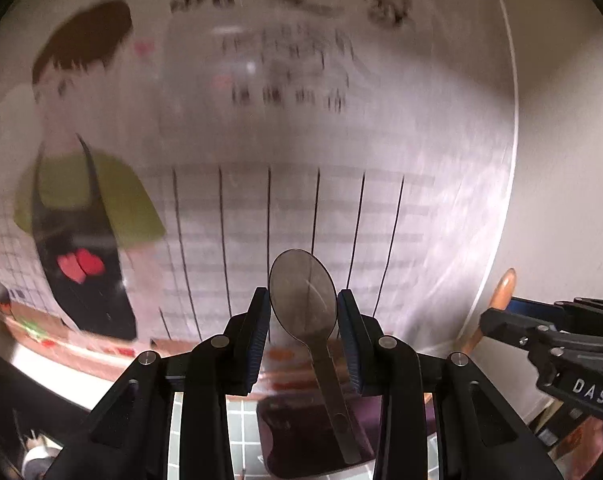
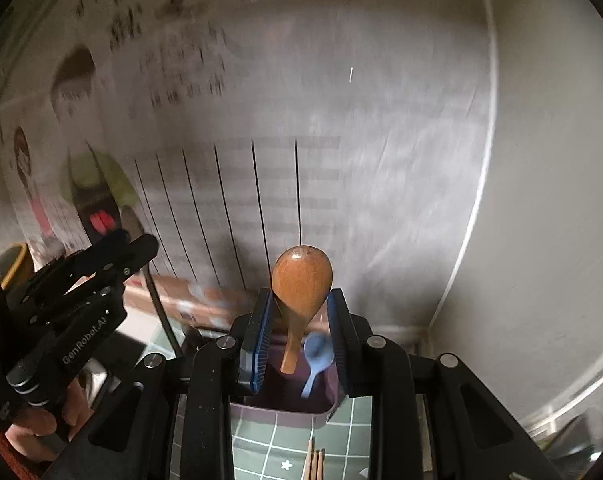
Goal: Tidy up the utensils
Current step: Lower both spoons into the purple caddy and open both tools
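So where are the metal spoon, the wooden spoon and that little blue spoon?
metal spoon [image 1: 303, 294]: left wrist view, middle of its bowl.
wooden spoon [image 2: 301, 282]: right wrist view, middle of its bowl.
blue spoon [image 2: 318, 354]: right wrist view, its bowl.

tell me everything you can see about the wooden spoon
The wooden spoon is glossy orange-brown, with an oval bowl and a short tapering handle. It stands roughly upright, bowl up, clamped at the bowl's sides between the blue pads of the right hand-held gripper. Its handle tip hangs free above the purple bin. Nothing else touches it.

Both hand-held grippers [image 1: 303, 320] [image 2: 297, 320] clamped, raised.
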Tool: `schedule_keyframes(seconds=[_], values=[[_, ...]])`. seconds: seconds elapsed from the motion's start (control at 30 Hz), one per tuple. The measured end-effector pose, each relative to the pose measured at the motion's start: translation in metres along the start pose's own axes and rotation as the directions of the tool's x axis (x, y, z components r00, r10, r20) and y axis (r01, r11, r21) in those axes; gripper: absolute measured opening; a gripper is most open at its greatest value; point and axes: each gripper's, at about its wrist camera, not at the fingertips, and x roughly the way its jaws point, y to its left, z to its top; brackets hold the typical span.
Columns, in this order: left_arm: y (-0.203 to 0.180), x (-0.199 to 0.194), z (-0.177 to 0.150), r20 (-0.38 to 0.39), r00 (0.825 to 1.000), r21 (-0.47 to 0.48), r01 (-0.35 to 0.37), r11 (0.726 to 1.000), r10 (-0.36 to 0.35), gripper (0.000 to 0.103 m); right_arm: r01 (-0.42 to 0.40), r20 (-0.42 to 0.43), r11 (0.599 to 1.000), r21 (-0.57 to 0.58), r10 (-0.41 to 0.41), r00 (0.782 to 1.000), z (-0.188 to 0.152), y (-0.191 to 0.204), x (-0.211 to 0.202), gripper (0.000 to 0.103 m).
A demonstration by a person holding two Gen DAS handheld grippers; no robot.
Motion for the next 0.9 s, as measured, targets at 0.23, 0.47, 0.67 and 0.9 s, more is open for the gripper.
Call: schedule_keyframes(seconds=[0.23,0.47,0.67,0.9], values=[[0.008,0.038,-0.032,-0.092,0.995,-0.048,0.027,0.998,-0.032,0.035,-0.013,-0.087,1.000,0.013,0.014,0.996,-0.022,-0.001,0.044,0.026],[0.008,0.053,-0.058,-0.187,0.978,-0.063,0.078,0.995,-0.089,0.035,-0.026,-0.175,1.000,0.003,0.026,0.984,-0.038,-0.001,0.068,0.027],[0.007,0.046,-0.064,-0.253,0.959,-0.111,0.105,0.988,-0.130,0.037,-0.054,-0.216,0.999,0.004,0.054,0.975,-0.045,-0.002,0.074,0.027],[0.007,-0.011,-0.065,-0.221,0.972,-0.160,0.042,0.986,-0.077,0.037,-0.004,-0.173,1.000,-0.012,0.002,0.985,-0.047,0.001,0.041,0.031]])
